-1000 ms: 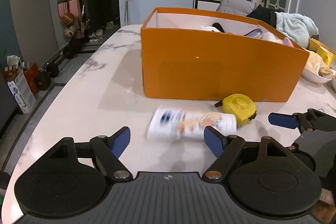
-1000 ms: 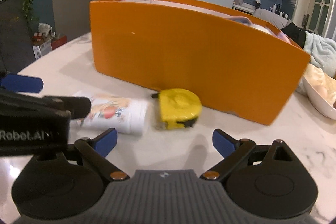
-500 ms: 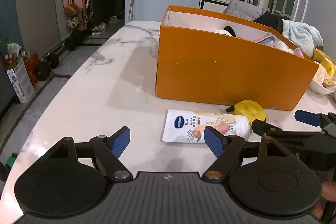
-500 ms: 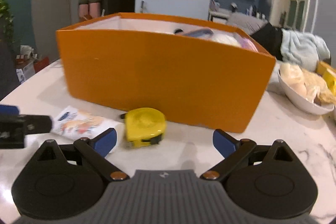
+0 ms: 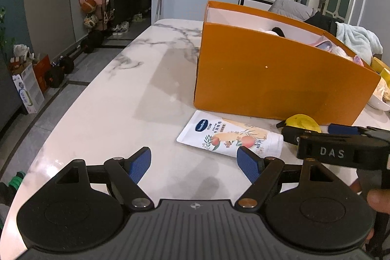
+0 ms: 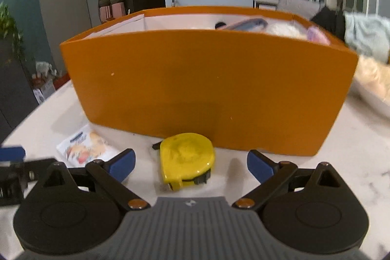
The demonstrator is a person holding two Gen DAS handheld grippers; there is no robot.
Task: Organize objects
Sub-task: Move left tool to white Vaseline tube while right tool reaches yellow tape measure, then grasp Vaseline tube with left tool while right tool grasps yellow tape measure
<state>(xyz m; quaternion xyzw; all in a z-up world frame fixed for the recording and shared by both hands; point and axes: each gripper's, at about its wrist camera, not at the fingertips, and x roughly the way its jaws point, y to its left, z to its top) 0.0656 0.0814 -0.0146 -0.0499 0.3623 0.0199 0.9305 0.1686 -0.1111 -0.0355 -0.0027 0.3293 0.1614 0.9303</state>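
Tape measure (image 6: 187, 158): yellow, lying flat on the bench just in front of the orange box; I have it lined up between my right claw's pads, not yet touched.
Lotion tube (image 5: 230, 136): white with a fruit print, lying flat on the bench, crimped end toward the box corner, cap end just beside the tape measure. It sits ahead of my left claw and toward its right pad, not centred.
Orange box (image 5: 280, 74): open-topped, already holding several soft items; I judge it the place both loose things are meant to go, which is why they lie against its near wall.
Right claw (image 6: 190, 162): spread wide, the jaws closing a little at this moment, tape measure between them, pads clear of it. Compared with a second ago, the tape measure has come from left of centre to dead centre in my view.
Left claw (image 5: 193, 163): spread and empty, nothing pinched. Against the earlier frame the tube now reads sharp where it was a blur, and the box has slid rightward in view.
Bench (image 5: 117, 94): white marble top, bare on the left side.
Bowl (image 6: 373, 91): pale contents, to the right of the box, blurred.
Next step, my judgement: close the right claw on the tape measure, then lift it over the box wall.
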